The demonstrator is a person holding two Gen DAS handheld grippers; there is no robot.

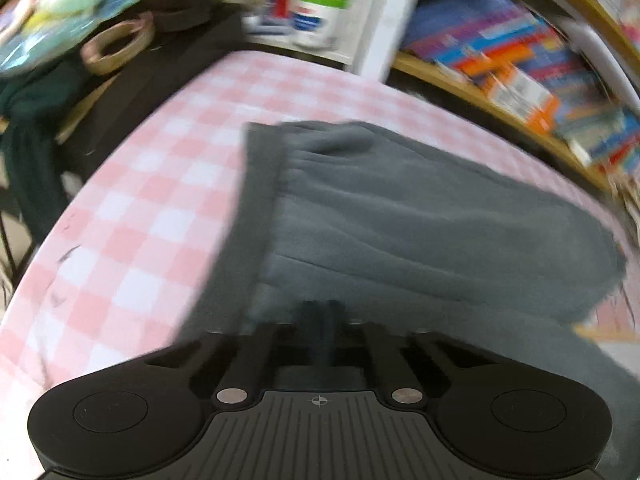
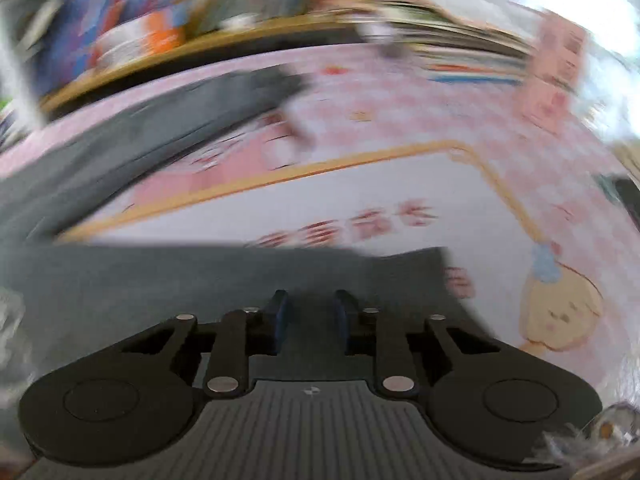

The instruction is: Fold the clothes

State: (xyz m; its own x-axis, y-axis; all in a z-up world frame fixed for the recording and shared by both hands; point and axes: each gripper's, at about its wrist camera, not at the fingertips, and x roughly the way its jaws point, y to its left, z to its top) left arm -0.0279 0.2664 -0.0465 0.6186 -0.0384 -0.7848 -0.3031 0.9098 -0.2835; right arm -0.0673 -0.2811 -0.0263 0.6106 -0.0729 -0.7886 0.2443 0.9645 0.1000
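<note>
Both grippers point steeply down at a grey garment (image 1: 400, 216) spread on a pink-and-white checked tablecloth (image 1: 152, 184). Seen from its own camera, the left gripper (image 1: 320, 312) has its jaws drawn tight together with the fingertips sunk into the near edge of the grey cloth, so it appears to be pinching that edge, though blur hides the exact contact. Ahead of it the garment lies partly folded, its darker waistband (image 1: 256, 184) running away on the left side and the rest bulging off to the right. Beyond the table's far edge stands a shelf of colourful books (image 1: 520, 60). In the right wrist view, the right gripper (image 2: 310, 312) shows blue-padded fingers (image 2: 280, 316) with a visible gap between them, standing over another grey edge of the garment; whether cloth is caught there cannot be told. Ahead of it a printed cartoon panel (image 2: 360, 200) covers the tablecloth.
</note>
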